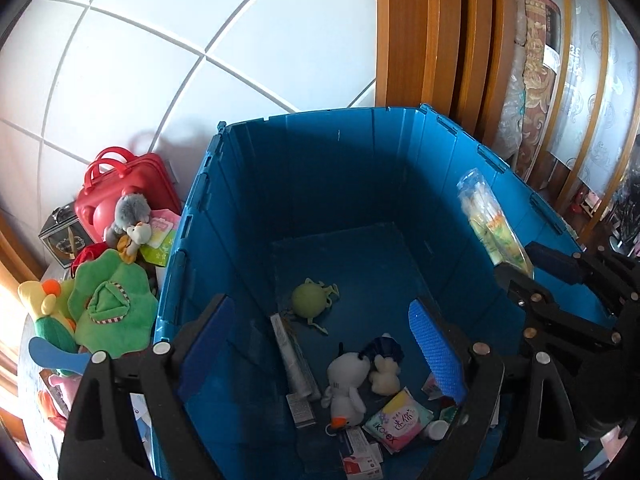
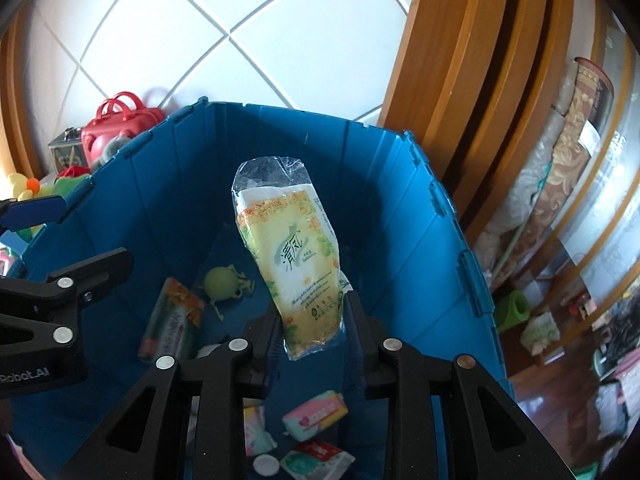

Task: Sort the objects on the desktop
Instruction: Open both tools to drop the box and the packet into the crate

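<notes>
Hanging over the blue bin [image 2: 400,208], the tissue pack [image 2: 294,256] stands lengthwise between the right gripper [image 2: 312,320]'s narrow, loosening jaws; the left gripper [image 1: 324,344] gapes empty.

Both grippers are black plastic with triangular cut-outs in their arms and round silver rivets at the pivots. The left gripper [image 1: 328,344] carries 2 blue textured pads [image 1: 434,354]. Beside the blue bin [image 2: 384,208], its body bears white lettering "Robot_AI". The right gripper [image 2: 314,320] has dark ribbed inner faces.
</notes>
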{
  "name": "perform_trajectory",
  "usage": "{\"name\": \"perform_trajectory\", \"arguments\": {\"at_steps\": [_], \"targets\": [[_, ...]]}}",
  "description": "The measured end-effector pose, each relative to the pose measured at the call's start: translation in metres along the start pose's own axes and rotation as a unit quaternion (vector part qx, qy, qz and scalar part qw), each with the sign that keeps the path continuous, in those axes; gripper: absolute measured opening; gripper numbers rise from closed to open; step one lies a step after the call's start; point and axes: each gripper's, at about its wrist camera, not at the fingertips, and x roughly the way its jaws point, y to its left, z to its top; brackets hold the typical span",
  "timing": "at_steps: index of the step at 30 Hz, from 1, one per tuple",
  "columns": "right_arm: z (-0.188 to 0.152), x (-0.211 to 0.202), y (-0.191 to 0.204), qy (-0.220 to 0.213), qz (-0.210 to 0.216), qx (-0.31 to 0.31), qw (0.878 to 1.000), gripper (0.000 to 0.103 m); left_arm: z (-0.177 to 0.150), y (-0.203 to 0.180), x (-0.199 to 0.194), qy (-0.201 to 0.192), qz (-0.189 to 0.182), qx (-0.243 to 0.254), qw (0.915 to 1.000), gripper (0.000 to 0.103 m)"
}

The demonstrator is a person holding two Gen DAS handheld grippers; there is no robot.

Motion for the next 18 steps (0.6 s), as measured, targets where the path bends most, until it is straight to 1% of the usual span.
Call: {"name": "perform_trajectory", "arguments": {"at_steps": [1,2,3,4,5,8,10,13,15,18], "targets": [[0.0,0.0,0.0,-0.001,-0.003,0.0,1.0,0.052,-0.001,0.0,-0.001,-0.001,-0.001,0.0,1.0,0.09],[0.0,-0.001,0.0,-0.003,-0.006,0.0,1.0,0.063,-0.001,0.0,-0.002,-0.002,0.0,0.0,1.0,0.09],[0.001,-0.003,-0.001,-0.007,-0.008,0.0,1.0,0.085,-0.002,0.001,-0.004,-0.004,0.0,0.0,1.0,0.09],[0.001,-0.005,-0.001,-0.011,-0.019,-0.001,1.0,0.093,-0.003,0.001,-0.005,-0.006,0.001,-0.001,1.0,0.09],[0.0,-0.007,-0.001,-0.017,-0.025,-0.002,1.0,0.095,-0.004,0.001,-0.007,-0.008,0.002,0.0,1.0,0.09],[-0.002,-0.015,-0.003,-0.026,-0.019,0.0,0.999,0.098,-0.007,0.004,-0.012,-0.013,0.004,0.0,0.9999,0.091],[-0.006,-0.022,-0.003,-0.033,-0.026,-0.002,0.999,0.103,-0.009,0.006,-0.016,-0.018,0.01,0.0,0.9998,0.091],[-0.013,-0.033,-0.003,-0.043,-0.033,0.0,0.999,0.103,-0.015,0.01,-0.025,-0.029,0.015,-0.005,0.9995,0.091],[-0.017,-0.043,-0.004,-0.057,-0.023,0.008,0.998,0.103,-0.021,0.015,-0.035,-0.042,0.014,-0.012,0.9989,0.091],[-0.022,-0.06,-0.002,-0.084,0.006,0.022,0.996,0.103,-0.03,0.026,-0.055,-0.066,0.011,-0.028,0.9974,0.091]]}}
